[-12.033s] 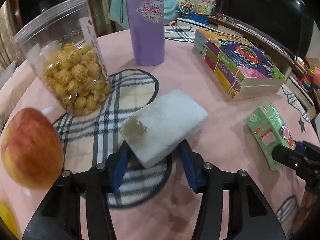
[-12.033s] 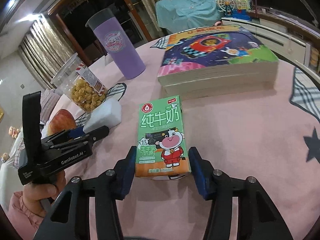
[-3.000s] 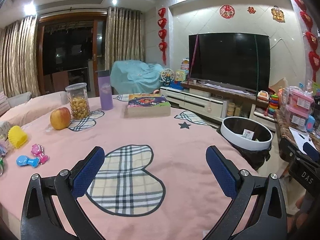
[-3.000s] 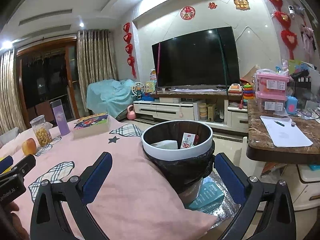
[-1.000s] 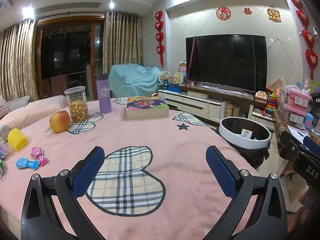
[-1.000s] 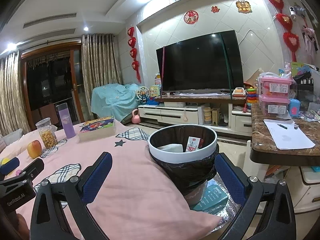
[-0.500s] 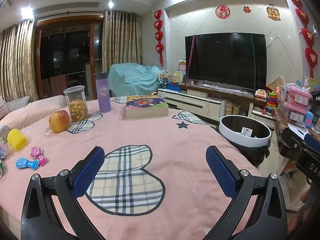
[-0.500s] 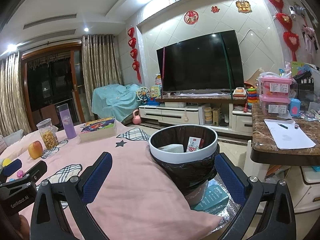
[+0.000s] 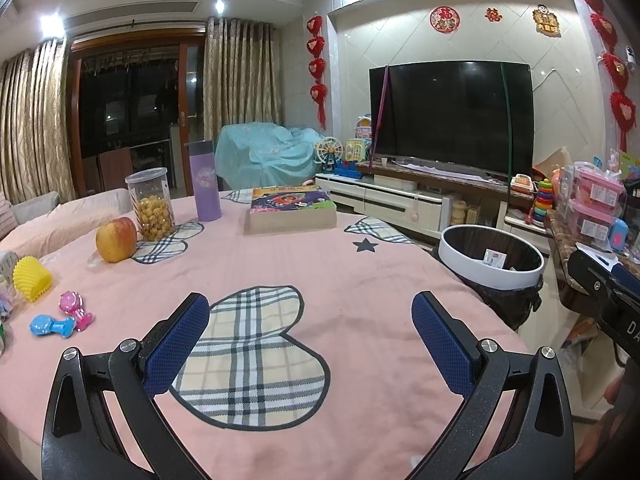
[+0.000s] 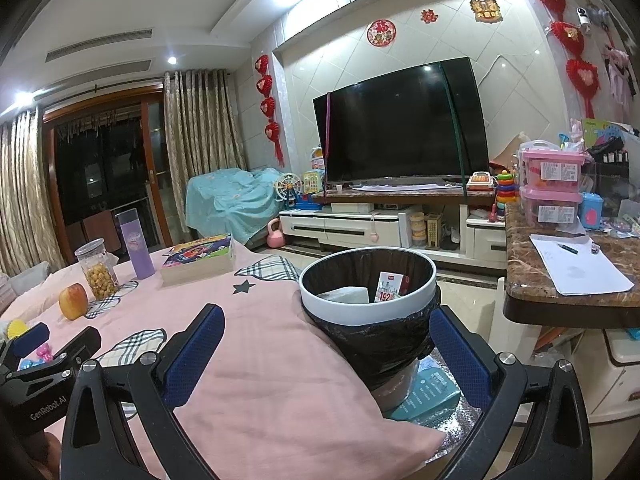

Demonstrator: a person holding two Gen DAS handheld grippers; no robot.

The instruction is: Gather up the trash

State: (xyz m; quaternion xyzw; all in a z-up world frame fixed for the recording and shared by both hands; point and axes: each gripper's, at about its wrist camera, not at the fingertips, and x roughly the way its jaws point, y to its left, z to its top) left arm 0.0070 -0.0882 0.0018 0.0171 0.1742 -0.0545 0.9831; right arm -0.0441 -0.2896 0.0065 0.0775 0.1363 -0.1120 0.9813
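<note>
A white-rimmed trash bin (image 10: 428, 286) with a black bag stands beside the pink table's right edge; it also shows in the left wrist view (image 9: 472, 266). Inside it lie a white block (image 10: 347, 294) and a milk carton (image 10: 389, 286). My left gripper (image 9: 310, 340) is open and empty above the plaid heart on the pink tablecloth (image 9: 280, 264). My right gripper (image 10: 326, 358) is open and empty, held in front of the bin.
On the table's far side stand an apple (image 9: 116, 239), a popcorn jar (image 9: 151, 203), a purple bottle (image 9: 206, 180) and a stack of books (image 9: 290, 208). Small toys (image 9: 60, 318) lie at the left. A marble counter (image 10: 568, 300) is right of the bin.
Twelve seconds ago the left gripper held the white block and the right held the milk carton; both now lie in the bin. Over the last second both grippers have barely moved.
</note>
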